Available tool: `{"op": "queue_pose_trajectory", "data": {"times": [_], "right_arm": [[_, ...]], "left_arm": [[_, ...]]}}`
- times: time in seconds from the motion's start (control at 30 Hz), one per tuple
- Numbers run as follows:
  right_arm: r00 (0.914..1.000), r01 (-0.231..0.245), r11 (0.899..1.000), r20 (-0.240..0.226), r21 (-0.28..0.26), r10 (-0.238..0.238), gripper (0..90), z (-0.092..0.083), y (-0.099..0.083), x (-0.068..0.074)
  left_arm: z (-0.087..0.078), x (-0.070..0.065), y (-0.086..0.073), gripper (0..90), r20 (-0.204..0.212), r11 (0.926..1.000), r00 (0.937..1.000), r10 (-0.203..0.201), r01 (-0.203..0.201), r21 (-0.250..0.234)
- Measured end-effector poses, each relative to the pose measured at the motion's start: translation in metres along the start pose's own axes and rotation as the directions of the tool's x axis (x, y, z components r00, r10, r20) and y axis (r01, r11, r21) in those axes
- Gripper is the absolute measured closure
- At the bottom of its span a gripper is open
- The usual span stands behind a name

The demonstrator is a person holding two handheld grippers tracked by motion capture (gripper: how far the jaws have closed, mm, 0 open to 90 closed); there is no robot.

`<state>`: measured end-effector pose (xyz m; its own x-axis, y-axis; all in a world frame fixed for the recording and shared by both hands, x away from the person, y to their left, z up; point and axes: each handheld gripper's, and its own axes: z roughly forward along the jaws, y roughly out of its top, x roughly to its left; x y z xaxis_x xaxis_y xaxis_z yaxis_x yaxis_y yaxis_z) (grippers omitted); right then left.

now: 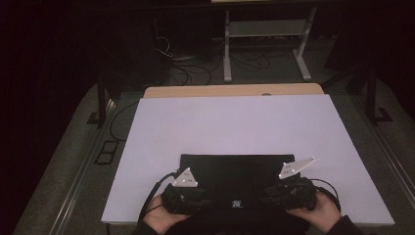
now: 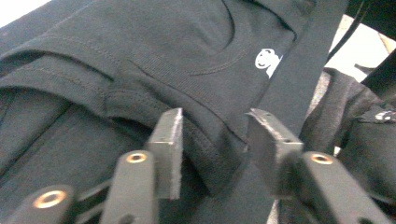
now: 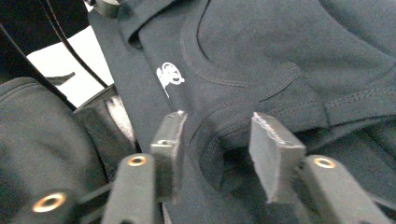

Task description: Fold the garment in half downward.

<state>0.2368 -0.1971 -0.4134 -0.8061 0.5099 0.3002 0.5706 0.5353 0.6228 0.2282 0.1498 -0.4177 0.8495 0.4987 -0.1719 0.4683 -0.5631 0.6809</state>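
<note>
Viewed from above, we see a black garment [image 1: 230, 178] lying flat on the white surface [image 1: 230, 125], at its near edge, with a hand-held gripper at each near corner. The left hand-held gripper [image 1: 195, 200], held in the person's left hand [image 1: 164, 218], sits over the garment's near left part; the right hand-held gripper [image 1: 274, 193], held in the right hand [image 1: 318, 210], sits over its near right part. A grey three-cornered plate tops each one, and a small white logo [image 1: 237, 204] on the cloth lies between the two.

In the left gripper view, we see the left hand-held gripper [image 2: 215, 140] with its jaws parted to a moderate gap. A folded, stitched edge of the black garment [image 2: 140, 56] bulges up between them, but the pads do not press it. The white logo [image 2: 267, 60] lies ahead and to the right of these jaws, beside the curved neckline seam.

In the right gripper view, we see the right hand-held gripper [image 3: 217, 140] likewise parted to a moderate gap, with a raised fold of the black garment [image 3: 280, 46] lying in the space between its jaws, ungripped. Here the white logo [image 3: 169, 74] lies ahead and to the left of the jaws.
</note>
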Motion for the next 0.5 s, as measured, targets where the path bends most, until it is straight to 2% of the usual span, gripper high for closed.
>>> {"op": "queue_pose_trajectory", "data": {"times": [0.1,0.13,0.2,0.23,0.33,0.43,0.5], "right_arm": [[1.0000,-0.006,1.000,-0.001,-0.008,0.006,43.4,-0.002,0.000,0.000],[1.0000,-0.006,1.000,0.001,-0.008,0.006,40.1,-0.002,0.000,-0.001],[0.9999,-0.010,1.000,0.007,-0.005,0.010,27.3,-0.003,0.000,-0.001],[0.9998,-0.014,1.000,0.012,-0.012,0.014,24.3,-0.003,0.000,-0.001],[0.9996,-0.019,0.999,0.018,-0.037,0.020,15.1,-0.007,0.001,-0.001],[0.9991,-0.023,0.999,0.035,-0.044,0.024,12.8,-0.009,0.002,-0.003],[0.9989,-0.020,0.999,0.042,-0.043,0.022,8.5,-0.011,0.002,-0.005]], "left_arm": [[-0.003,0.001,0.001,39.9,-0.017,0.9999,0.9998,0.006,-0.006,-0.015],[-0.004,0.001,0.001,37.8,-0.021,0.9998,0.9998,-0.005,0.005,-0.017],[-0.006,0.004,0.002,33.6,0.004,0.9992,0.9995,-0.032,0.032,-0.023],[-0.006,0.005,0.003,32.2,0.018,0.9977,0.9985,-0.052,0.053,-0.042],[-0.011,0.007,0.006,26.8,0.034,0.9958,0.9979,-0.056,0.058,-0.070],[-0.015,0.011,0.008,17.8,0.033,0.9950,0.9979,-0.055,0.058,-0.082],[-0.018,0.015,0.009,15.3,0.048,0.9939,0.9969,-0.062,0.066,-0.089]]}}
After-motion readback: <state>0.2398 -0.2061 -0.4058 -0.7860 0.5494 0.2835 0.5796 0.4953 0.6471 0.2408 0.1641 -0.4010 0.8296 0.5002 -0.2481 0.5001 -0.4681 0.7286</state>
